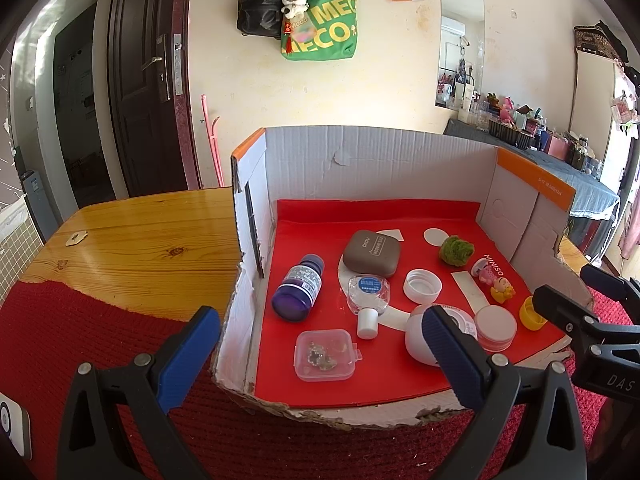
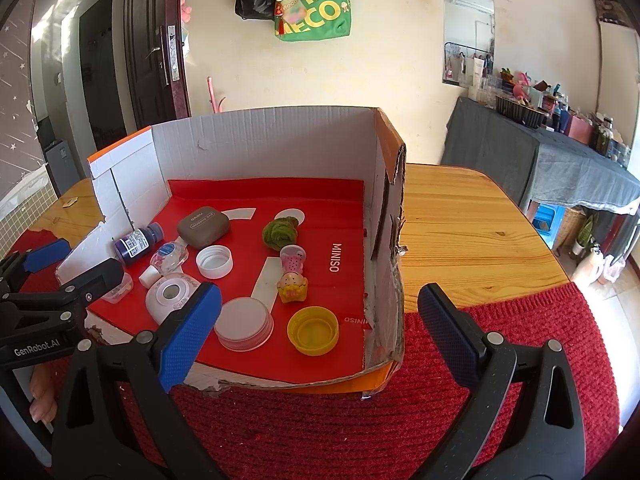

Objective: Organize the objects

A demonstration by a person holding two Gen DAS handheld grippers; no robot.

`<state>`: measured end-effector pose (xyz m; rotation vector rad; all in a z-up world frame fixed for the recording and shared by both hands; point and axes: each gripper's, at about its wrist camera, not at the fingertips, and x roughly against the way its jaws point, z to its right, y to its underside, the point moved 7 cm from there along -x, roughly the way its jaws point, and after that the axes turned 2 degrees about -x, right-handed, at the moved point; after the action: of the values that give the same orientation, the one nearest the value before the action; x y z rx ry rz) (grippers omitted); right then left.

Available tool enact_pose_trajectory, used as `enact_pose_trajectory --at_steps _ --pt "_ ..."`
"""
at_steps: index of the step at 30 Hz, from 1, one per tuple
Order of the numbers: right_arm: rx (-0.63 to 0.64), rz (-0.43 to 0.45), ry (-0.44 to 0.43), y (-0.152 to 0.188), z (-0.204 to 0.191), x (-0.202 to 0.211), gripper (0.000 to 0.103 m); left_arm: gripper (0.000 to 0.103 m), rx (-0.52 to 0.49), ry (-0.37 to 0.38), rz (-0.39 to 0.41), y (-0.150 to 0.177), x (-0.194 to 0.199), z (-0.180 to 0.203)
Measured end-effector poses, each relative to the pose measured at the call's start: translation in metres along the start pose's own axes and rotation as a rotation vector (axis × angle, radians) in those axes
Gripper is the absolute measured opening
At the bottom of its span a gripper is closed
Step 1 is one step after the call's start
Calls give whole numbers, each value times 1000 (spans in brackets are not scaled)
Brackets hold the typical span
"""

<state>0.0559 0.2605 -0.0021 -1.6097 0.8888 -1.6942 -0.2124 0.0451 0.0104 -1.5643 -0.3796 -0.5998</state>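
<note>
A torn cardboard box (image 1: 372, 152) (image 2: 256, 128) with a red floor holds several small items: a purple bottle (image 1: 298, 288) (image 2: 136, 242), a brown case (image 1: 372, 254) (image 2: 203, 226), a clear bottle (image 1: 368, 294), a clear plastic box (image 1: 325, 355), white lids (image 1: 422, 286) (image 2: 214, 262), a green ball (image 1: 457, 250) (image 2: 280, 233), small figurines (image 1: 496, 280) (image 2: 293, 278) and a yellow cap (image 2: 313, 330). My left gripper (image 1: 320, 356) hovers open before the box's front left. My right gripper (image 2: 318, 330) hovers open at the front right corner. Neither holds anything.
The box stands on a wooden table (image 1: 136, 236) (image 2: 468, 232) with a red knitted mat (image 1: 80, 344) (image 2: 400, 420) under its front. A dark door (image 1: 148, 76) and hanging bags (image 1: 320, 20) are behind. A cluttered side table (image 2: 560, 152) stands at the right.
</note>
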Motion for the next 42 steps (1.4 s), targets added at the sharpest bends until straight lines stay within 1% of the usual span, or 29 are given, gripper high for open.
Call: enact_pose_trajectory --at_steps 33,35,38,40,42 --pt "2 -1 -1 0 0 0 101 103 -1 1 1 0 1 -1" --pt "2 3 1 0 1 1 101 103 0 3 4 0 2 -1" --pt "4 27 8 -1 1 5 101 103 16 26 10 -1 7 -2" --pt "8 56 13 -1 1 15 101 103 23 34 16 -1 15 -2" --pt "13 69 4 -2 -1 25 101 103 10 25 30 -1 25 -1"
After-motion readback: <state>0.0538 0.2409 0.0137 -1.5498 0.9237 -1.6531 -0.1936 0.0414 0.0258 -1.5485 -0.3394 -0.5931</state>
